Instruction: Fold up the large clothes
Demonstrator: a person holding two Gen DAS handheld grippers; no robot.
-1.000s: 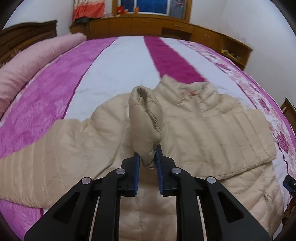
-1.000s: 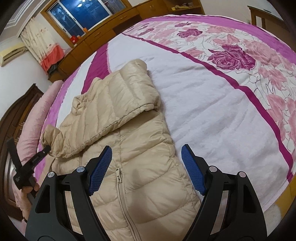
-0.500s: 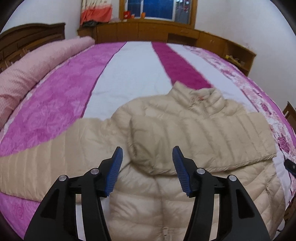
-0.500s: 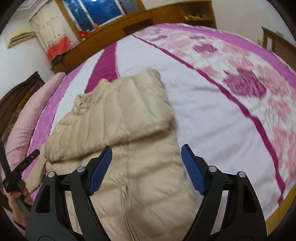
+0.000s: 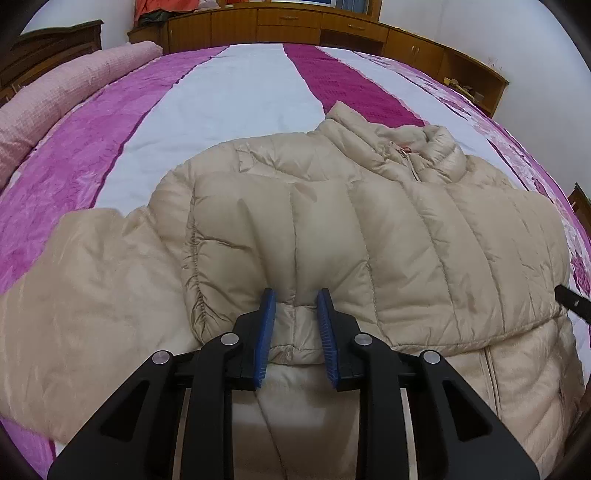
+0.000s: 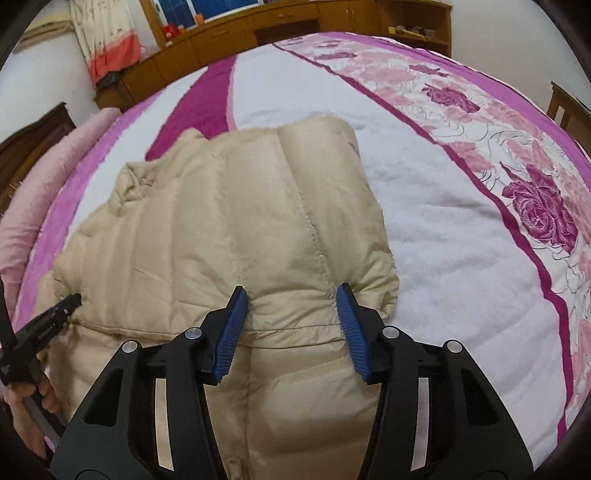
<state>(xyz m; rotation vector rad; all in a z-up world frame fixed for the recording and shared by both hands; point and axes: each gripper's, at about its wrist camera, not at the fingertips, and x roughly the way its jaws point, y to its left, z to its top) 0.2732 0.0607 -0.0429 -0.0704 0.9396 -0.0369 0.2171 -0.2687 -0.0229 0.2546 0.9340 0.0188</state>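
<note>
- A beige jacket [image 5: 332, 229] lay front up across the bed [image 5: 236, 92], its collar [image 5: 417, 147] toward the far edge with the cabinets [image 5: 280, 22]; one sleeve [image 5: 369, 240] was folded across the chest.
- The left gripper [image 5: 295, 325] sat low on the folded sleeve near its cuff. Its jaws had just been closing, and a ridge of the sleeve's lower edge bulged between the blue pads [image 5: 266, 332], which pressed on it from both sides.
- The right gripper [image 6: 291, 325] straddled the sleeve's other end at the jacket's right side. Its jaws had just been closing too, standing about half open, with the padded fabric bunched between the pads [image 6: 231, 332] and touching them.
- Only the left view showed the second sleeve [image 5: 74, 295], spread out flat toward the bed's left edge, and the zip [image 5: 491, 373] below the fold.
- Only the right view showed the rose border [image 6: 535, 210] along the bed's right edge, the window [image 6: 221, 9], and a hand [image 6: 29, 406] gripping the left gripper's [image 6: 55, 310] handle.
- Both views showed the pink bolster [image 5: 66, 85] at the left edge.
</note>
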